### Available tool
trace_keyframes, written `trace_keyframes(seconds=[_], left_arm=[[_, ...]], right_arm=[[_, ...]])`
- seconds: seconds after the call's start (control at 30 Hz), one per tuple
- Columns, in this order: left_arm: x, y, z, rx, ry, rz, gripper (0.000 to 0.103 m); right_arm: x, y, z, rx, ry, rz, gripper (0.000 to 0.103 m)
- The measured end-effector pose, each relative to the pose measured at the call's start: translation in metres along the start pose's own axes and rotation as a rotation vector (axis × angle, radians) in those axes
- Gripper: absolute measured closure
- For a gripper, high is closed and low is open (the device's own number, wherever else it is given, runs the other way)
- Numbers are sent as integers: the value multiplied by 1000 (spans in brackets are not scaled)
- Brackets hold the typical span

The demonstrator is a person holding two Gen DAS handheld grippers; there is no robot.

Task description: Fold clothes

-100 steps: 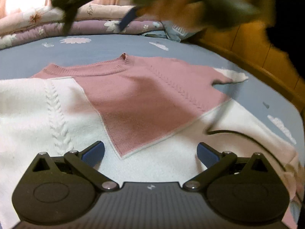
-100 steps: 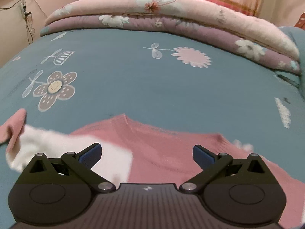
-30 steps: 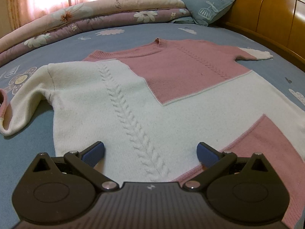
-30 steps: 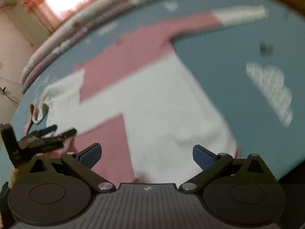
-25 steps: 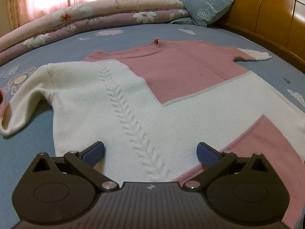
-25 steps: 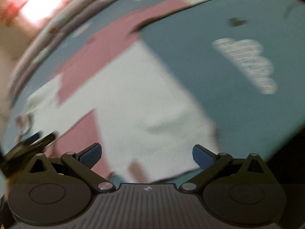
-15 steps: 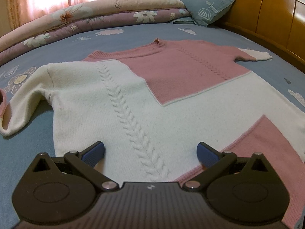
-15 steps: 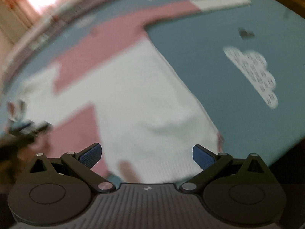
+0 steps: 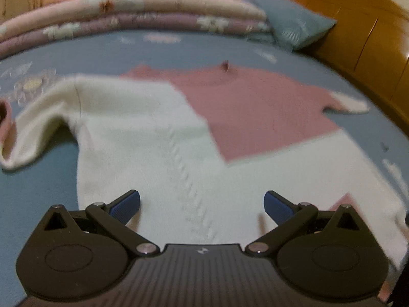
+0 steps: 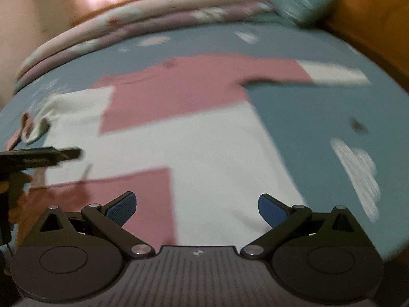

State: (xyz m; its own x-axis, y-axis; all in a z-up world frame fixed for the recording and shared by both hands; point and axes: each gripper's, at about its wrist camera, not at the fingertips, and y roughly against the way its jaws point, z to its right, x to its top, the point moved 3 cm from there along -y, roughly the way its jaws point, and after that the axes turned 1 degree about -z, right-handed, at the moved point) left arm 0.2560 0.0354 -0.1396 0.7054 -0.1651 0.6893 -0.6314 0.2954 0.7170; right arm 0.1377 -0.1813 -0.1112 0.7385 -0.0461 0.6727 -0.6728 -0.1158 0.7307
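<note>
The sweater, knitted in pink and white blocks, lies spread flat on the blue bedsheet, neckline away from both grippers and hem toward them.

Left gripper: jaws spread wide, holding nothing. Its blue pads sit over the white lower body of the sweater, near the hem; whether they touch the knit cannot be told. Ahead of it runs the cable-knit ridge; ahead and to its right lies the pink chest block. To its left, one white sleeve lies bent on the sheet.

Right gripper: jaws spread wide, empty. It sits above the hem, its left pad over a pink lower block and its right pad over white knit. Far ahead and to its right, the other sleeve stretches straight out, pink then white at the cuff. The left gripper appears at this view's left edge.

Beyond the sweater, folded quilts are stacked, with a blue pillow against the wooden headboard. Both views are motion-blurred.
</note>
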Motion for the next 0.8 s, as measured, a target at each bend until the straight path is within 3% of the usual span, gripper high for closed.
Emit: trace_keyframes(seconds=[0.13, 0.27, 0.37, 0.47, 0.6, 0.8], left_arm=[[-6, -9, 8, 51, -104, 45, 0], [-10, -7, 2, 16, -98, 83, 0], [-8, -6, -4, -8, -62, 93, 1], [-8, -9, 1, 15, -98, 83, 0], [-6, -10, 4, 34, -83, 69, 0], [-6, -10, 6, 60, -63, 68, 0]], right_arm=[[23, -33, -40, 65, 161, 61, 0], [33, -59, -48, 87, 265, 115, 0], [23, -72, -31, 159, 215, 103, 0], [11, -82, -21, 188, 145, 77, 0], [8, -84, -33, 142, 270, 41, 0], [10, -86, -31, 159, 242, 21, 0]])
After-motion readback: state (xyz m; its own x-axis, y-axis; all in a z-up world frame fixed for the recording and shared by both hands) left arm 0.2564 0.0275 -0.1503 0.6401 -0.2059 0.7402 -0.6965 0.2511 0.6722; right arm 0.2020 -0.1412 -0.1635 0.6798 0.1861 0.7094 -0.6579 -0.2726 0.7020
